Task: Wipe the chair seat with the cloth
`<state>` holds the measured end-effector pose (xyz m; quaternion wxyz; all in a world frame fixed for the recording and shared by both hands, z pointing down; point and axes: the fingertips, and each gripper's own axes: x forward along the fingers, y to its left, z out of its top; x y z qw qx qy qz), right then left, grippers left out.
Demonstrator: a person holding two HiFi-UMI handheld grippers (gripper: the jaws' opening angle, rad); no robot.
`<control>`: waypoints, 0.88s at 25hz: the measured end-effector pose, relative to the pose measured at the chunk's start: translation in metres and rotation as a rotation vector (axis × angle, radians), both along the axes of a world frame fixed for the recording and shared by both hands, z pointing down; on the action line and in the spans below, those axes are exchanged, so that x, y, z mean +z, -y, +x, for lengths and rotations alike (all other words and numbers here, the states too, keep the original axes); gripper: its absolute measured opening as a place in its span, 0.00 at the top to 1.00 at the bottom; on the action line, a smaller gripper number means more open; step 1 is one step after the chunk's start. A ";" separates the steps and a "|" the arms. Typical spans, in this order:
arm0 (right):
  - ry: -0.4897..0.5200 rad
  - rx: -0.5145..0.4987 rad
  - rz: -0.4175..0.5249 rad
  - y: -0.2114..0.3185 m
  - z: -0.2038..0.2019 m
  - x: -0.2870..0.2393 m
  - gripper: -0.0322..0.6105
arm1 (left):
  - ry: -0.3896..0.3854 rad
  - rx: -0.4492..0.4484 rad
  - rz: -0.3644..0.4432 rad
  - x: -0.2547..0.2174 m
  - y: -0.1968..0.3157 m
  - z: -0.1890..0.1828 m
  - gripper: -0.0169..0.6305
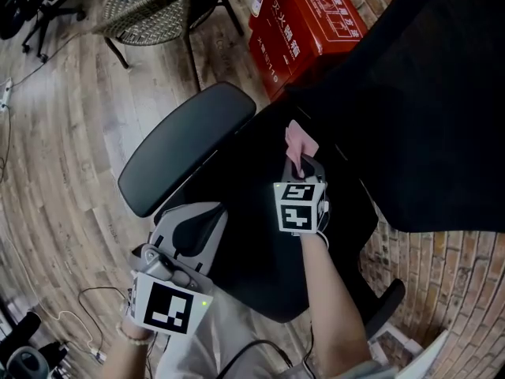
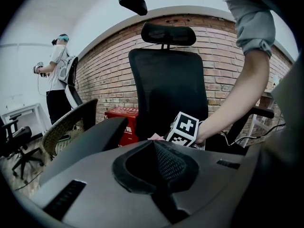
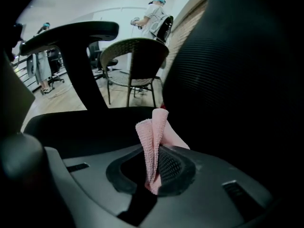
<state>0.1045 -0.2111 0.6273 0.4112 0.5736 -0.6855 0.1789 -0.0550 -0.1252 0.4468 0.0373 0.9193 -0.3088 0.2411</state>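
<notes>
The black office chair's seat (image 1: 260,212) fills the middle of the head view, its backrest (image 1: 426,93) at the right and one armrest (image 1: 185,144) at the left. My right gripper (image 1: 304,164) is over the seat's rear part, shut on a pink cloth (image 1: 300,142) that sticks out past its tips. In the right gripper view the cloth (image 3: 153,137) stands folded between the jaws just above the seat (image 3: 90,127). My left gripper (image 1: 207,215) hangs by the seat's front left edge, below the armrest; its jaws (image 2: 154,144) are together with nothing in them.
A red box (image 1: 304,18) stands on the wooden floor behind the chair, beside a wicker chair (image 1: 154,6). A brick wall (image 1: 446,283) runs along the right. Cables (image 1: 79,314) lie on the floor at lower left. A person (image 2: 59,75) stands far off.
</notes>
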 end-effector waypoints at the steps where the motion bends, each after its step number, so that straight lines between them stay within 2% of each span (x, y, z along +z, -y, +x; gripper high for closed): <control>1: 0.004 -0.028 0.000 0.001 -0.010 0.000 0.86 | 0.001 -0.003 0.000 0.000 -0.001 -0.002 0.95; 10: 0.068 -0.241 -0.013 -0.014 -0.097 -0.008 0.86 | -0.001 -0.033 -0.001 -0.003 -0.006 -0.016 0.95; 17: 0.121 -0.331 -0.020 -0.036 -0.140 -0.014 0.86 | -0.002 -0.051 -0.005 -0.003 -0.011 -0.023 0.95; 22: 0.145 -0.355 -0.018 -0.043 -0.153 -0.016 0.86 | -0.003 -0.058 -0.003 -0.003 -0.011 -0.026 0.95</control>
